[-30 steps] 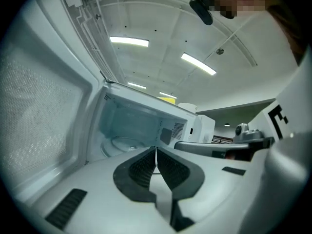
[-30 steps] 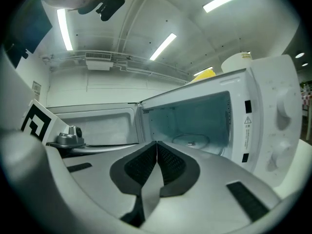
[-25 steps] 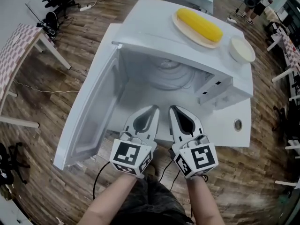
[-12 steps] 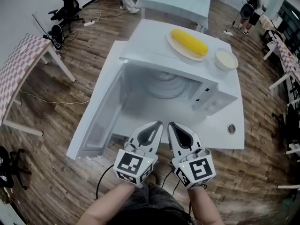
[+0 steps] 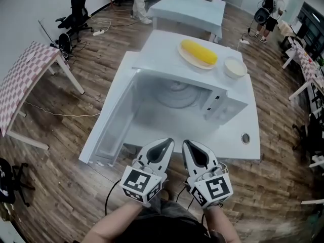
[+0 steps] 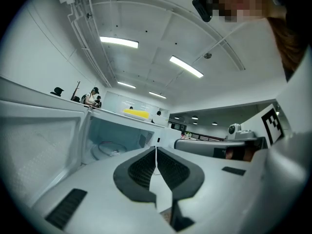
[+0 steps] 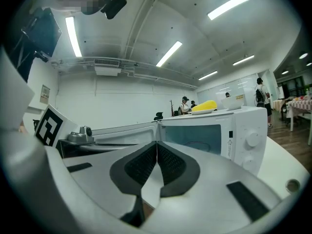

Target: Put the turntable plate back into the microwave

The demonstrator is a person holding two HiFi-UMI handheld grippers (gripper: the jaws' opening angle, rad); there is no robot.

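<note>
The white microwave point(image 5: 230, 103) stands on a white table with its door point(image 5: 109, 123) swung open to the left. The clear glass turntable plate point(image 5: 177, 95) lies flat on the cavity floor; the left gripper view shows it as a round plate point(image 6: 109, 148). My left gripper point(image 5: 165, 144) and right gripper point(image 5: 188, 145) hover side by side near the table's front edge, well short of the cavity. Both are shut and hold nothing. In their own views the left gripper point(image 6: 156, 150) and right gripper point(image 7: 157, 145) point at the open microwave point(image 7: 209, 130).
A yellow corn cob on a plate point(image 5: 199, 53) and a white bowl point(image 5: 235, 67) sit on top of the microwave. The table has a cable hole point(image 5: 245, 137) at front right. A checkered table point(image 5: 25, 80) stands left and another white table point(image 5: 190, 6) behind.
Both grippers, still shut, have drawn back from the microwave opening toward the table's front edge, and the head view has pulled away so the microwave looks smaller.
</note>
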